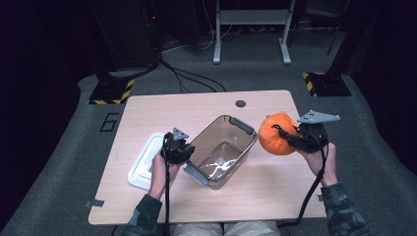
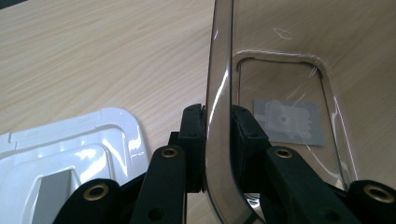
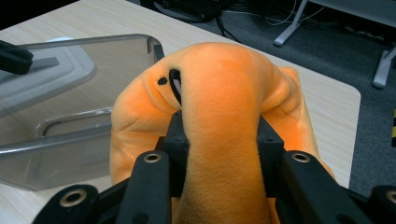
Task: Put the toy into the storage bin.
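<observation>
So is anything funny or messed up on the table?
Nothing is spilled or broken. The clear bin sits askew to the table edges, its wall pinched by the left hand-held gripper. Its white lid lies off beside it. The orange plush toy looks squashed where the right hand-held gripper squeezes it above the table.

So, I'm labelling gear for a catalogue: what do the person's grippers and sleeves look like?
Both the left gripper and right gripper are black with two jaws, brass-ringed screw holes, a grey three-cornered plate on top and a trailing black cable. The sleeves are dark camouflage.
</observation>
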Available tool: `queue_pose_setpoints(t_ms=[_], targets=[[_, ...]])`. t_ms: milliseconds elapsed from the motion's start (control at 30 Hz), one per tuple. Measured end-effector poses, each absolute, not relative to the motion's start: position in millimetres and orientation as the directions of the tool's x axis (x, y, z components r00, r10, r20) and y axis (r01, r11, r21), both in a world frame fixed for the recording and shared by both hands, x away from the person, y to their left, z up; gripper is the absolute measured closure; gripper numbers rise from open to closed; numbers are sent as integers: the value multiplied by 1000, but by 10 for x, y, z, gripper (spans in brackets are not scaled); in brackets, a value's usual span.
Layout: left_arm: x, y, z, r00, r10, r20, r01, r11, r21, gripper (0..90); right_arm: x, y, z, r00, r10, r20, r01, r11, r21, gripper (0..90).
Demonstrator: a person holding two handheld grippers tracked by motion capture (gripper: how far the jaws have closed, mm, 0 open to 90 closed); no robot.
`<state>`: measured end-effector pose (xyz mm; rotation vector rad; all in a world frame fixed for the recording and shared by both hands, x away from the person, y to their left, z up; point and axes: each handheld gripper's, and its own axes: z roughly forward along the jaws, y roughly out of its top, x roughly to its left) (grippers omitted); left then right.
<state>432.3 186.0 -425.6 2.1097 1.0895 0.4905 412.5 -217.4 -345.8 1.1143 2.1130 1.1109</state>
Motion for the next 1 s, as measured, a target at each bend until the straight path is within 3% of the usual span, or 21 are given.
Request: queue_pose_setpoints(t_ms=[1000], targets=[[4342,1851,-4255,577,816,14,552,-403,730,763,4266,-1607,-3104,-622,773,-124,334,406,851,656]])
